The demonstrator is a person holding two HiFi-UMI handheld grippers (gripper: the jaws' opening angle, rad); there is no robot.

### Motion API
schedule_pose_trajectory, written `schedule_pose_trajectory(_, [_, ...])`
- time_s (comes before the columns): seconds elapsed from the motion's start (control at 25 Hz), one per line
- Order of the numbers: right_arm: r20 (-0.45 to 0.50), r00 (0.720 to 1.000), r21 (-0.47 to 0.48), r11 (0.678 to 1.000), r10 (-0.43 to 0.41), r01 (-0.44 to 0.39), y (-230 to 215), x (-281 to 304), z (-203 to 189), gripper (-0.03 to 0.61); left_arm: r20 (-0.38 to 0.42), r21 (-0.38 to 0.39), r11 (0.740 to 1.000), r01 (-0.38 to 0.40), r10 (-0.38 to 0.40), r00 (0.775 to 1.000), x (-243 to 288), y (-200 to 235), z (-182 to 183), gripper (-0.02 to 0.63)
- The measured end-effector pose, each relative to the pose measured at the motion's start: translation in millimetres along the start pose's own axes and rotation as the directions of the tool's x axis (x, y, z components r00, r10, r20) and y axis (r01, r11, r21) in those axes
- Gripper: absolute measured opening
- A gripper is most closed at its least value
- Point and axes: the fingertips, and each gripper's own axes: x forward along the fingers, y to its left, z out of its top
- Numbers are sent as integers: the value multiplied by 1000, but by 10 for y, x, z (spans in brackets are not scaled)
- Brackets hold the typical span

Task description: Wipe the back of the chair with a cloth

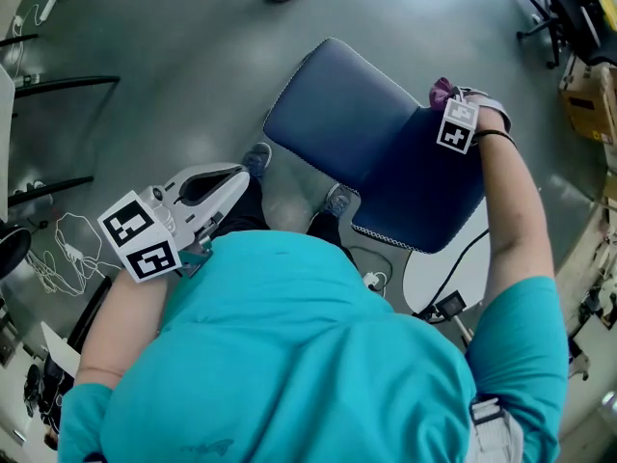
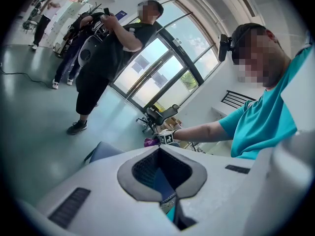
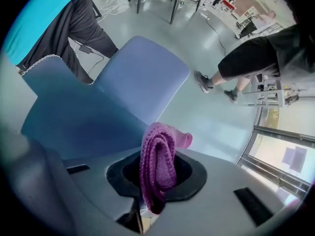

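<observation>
where the right arm reaches forward over the blue chair [image 1: 337,114], clamps a folded magenta cloth [image 3: 158,166] in the right hand-held gripper [image 1: 451,104], jaws shut on the fabric with a rounded fold poking up past the tips. holds that cloth at the far right edge of the chair back [image 1: 424,186], near where back meets seat [image 3: 142,77]; cannot tell whether fabric and upholstery touch. shows the back as the darker blue panel nearer the body, trimmed with white stitching along its edge, and the seat as the paler panel beyond. carries the left hand-held gripper [image 1: 236,177] at the left side, near the seat's left corner in the head view, jaws together and gripping nothing, with only a strip of blue chair and teal shirt [image 1: 289,355] visible through the hollow behind the tips. stands on a grey floor [image 1: 145,56], both shoes [image 1: 255,157] showing by the chair's near edge. has a tangle of white cable [image 1: 67,249] on the floor at the left. has a cardboard box [image 1: 583,95] at the far right edge of the head view, contents not readable, near a black office chair [image 1: 559,8]. catches another person in black [image 2: 106,48] standing by tall windows [image 2: 162,68] in the left gripper view.
</observation>
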Motion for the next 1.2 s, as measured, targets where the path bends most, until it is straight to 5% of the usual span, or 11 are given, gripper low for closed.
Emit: schedule_pose_trajectory(1.2, [-87,969,21,973,230,-229,1005,-40,115,60,4,20,999,44,-44,999,-7,-218,-79,-6])
